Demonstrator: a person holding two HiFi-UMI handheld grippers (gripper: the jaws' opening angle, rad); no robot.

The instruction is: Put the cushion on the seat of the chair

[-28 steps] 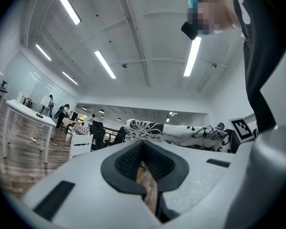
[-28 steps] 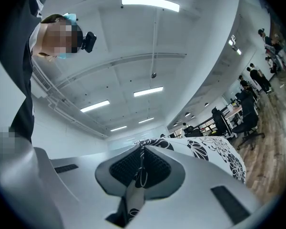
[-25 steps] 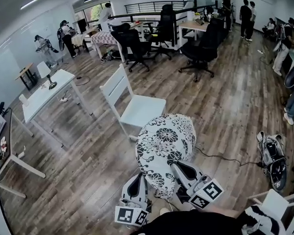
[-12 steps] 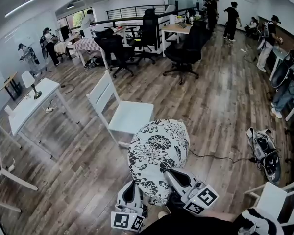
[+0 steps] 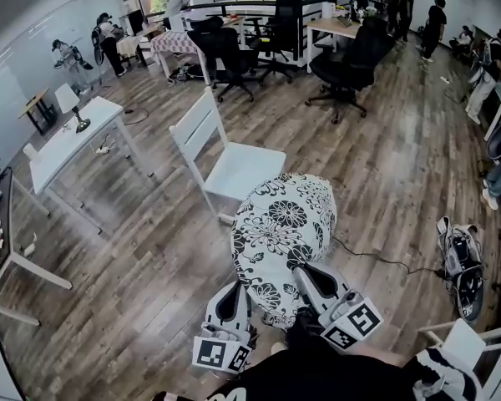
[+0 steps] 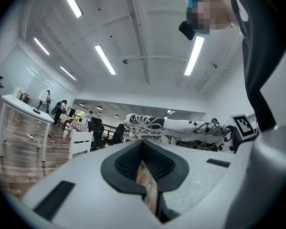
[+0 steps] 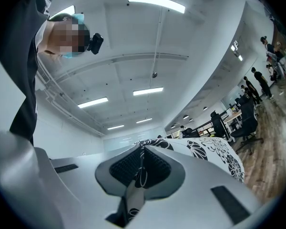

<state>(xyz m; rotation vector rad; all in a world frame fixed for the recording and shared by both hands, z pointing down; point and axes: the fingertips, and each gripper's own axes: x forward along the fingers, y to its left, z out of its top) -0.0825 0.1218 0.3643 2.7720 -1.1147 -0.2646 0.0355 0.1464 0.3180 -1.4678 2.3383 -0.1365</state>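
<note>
While we hold cushion off floor, just short of white chair, L gripper & R gripper both clenched on its fabric edge.

The brown wood-plank floor carries a white slat-backed wooden chair, a thin black cable and a grey-black backpack.

1. Dark top: plain black garment.
2. Sleeve, right of the dark top: black-and-white stripes.
3. Left gripper, up-left of the dark top: pale grey shell, black ribbed jaw pads, 1 cube with black-and-white square markers.
4. Right gripper, above the dark top: same grey shell and black pads, 1 marker cube.
5. Head camera, above the dark top: small black unit.
</note>
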